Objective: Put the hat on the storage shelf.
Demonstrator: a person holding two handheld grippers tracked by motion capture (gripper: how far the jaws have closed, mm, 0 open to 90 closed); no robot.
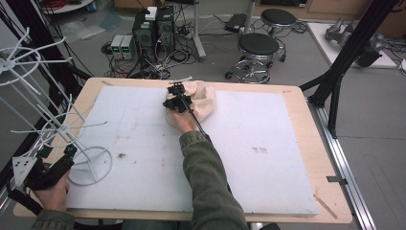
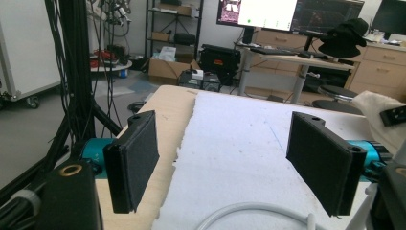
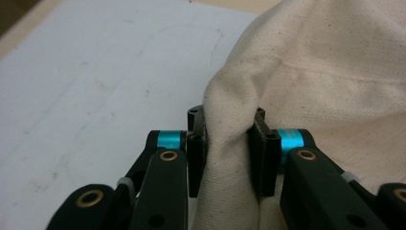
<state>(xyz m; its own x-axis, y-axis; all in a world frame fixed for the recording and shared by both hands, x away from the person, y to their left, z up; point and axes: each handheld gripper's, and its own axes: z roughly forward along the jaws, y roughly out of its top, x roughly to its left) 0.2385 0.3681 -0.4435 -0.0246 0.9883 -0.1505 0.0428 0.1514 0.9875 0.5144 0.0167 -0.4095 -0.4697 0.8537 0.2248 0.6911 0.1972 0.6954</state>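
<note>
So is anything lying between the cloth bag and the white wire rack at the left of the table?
Nothing visible does. The right gripper is shut on a fold of the cream cloth bag, and only bare white board lies between it and the wire rack.

cloth bag (image 3: 306, 76) | cream, crumpled | far-centre of table | fold pinched

The cream canvas cloth bag (image 3: 325, 72) runs off the right gripper view's top and right edges; its pinched fold hides the right tongs' (image 3: 229, 153) inner pads.
</note>
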